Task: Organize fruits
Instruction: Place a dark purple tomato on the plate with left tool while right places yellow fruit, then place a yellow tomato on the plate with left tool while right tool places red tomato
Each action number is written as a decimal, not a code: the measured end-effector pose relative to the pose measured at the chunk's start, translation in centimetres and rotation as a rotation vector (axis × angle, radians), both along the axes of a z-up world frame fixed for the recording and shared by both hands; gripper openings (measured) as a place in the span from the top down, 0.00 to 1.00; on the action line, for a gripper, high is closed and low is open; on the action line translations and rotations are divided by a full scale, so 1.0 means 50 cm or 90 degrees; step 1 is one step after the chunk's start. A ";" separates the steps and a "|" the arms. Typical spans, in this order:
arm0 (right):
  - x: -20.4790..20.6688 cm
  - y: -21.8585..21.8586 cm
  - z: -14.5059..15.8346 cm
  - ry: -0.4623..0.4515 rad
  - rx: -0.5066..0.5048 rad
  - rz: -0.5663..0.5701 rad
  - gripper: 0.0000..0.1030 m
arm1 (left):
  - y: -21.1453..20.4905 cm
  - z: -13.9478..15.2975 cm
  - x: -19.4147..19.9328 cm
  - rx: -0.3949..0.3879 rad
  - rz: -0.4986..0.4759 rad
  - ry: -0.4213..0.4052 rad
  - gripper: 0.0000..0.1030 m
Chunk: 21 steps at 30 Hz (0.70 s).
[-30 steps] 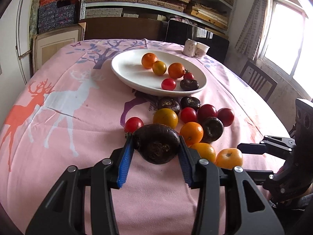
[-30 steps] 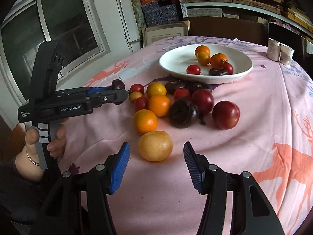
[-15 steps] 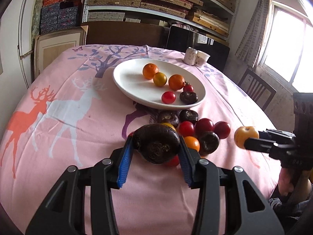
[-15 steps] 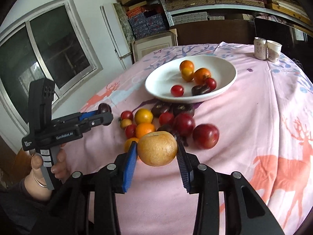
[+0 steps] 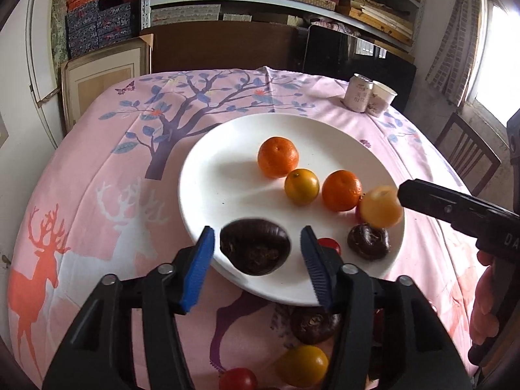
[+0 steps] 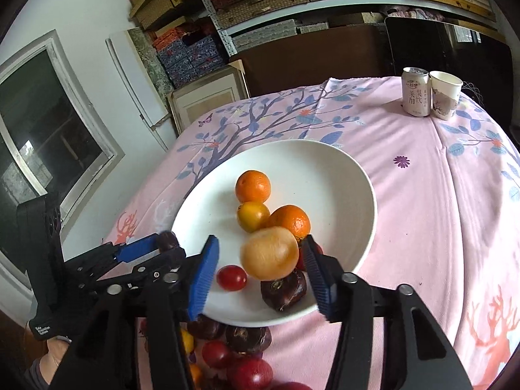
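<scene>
Both claws are spread over the white plate (image 5: pixel 201 175) — the left claw (image 5: pixel 256 253) with a dark fruit (image 5: pixel 255 246) loose between its blue pads, the right claw (image 6: pixel 260 261) likewise around a blurred yellow fruit (image 6: pixel 269 253), seemingly untouched — while only the right view shows the pads' gaps clearly.

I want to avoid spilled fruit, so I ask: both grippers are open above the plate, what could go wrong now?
1. The dark fruit looks loose and blurred between the open fingers of the left gripper, above the near rim of the white plate; it may roll off onto the tablecloth.
2. The yellow fruit, loose in the open right gripper, is over an orange and a dark resting fruit; it may bounce and knock them.
</scene>
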State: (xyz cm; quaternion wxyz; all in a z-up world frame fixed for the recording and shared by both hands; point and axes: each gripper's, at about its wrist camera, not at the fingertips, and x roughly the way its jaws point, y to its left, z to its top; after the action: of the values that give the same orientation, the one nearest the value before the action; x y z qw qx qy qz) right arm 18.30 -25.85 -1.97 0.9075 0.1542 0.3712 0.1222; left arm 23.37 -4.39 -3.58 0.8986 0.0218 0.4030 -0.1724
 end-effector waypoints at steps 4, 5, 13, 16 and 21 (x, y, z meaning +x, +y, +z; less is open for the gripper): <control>-0.046 -0.014 -0.007 -0.007 -0.007 -0.003 0.42 | 0.018 0.016 -0.043 -0.014 -0.003 -0.027 0.24; -0.064 -0.017 -0.011 -0.008 -0.012 -0.003 0.42 | 0.022 0.017 -0.057 -0.012 -0.008 -0.029 0.24; -0.219 -0.052 -0.077 -0.003 -0.032 -0.016 0.42 | 0.038 -0.001 -0.250 0.018 -0.088 -0.037 0.24; -0.248 -0.067 -0.098 0.000 -0.025 -0.023 0.42 | 0.030 -0.019 -0.322 0.038 -0.117 -0.038 0.24; -0.250 -0.089 -0.107 0.001 0.023 -0.026 0.38 | -0.008 -0.062 -0.384 0.096 -0.115 -0.053 0.24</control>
State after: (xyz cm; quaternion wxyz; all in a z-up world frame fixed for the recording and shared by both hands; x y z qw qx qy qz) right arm 5.79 -30.33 -7.34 0.9065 0.1778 0.3666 0.1104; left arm 4.17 -4.80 -6.66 0.8910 0.1325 0.3737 -0.2212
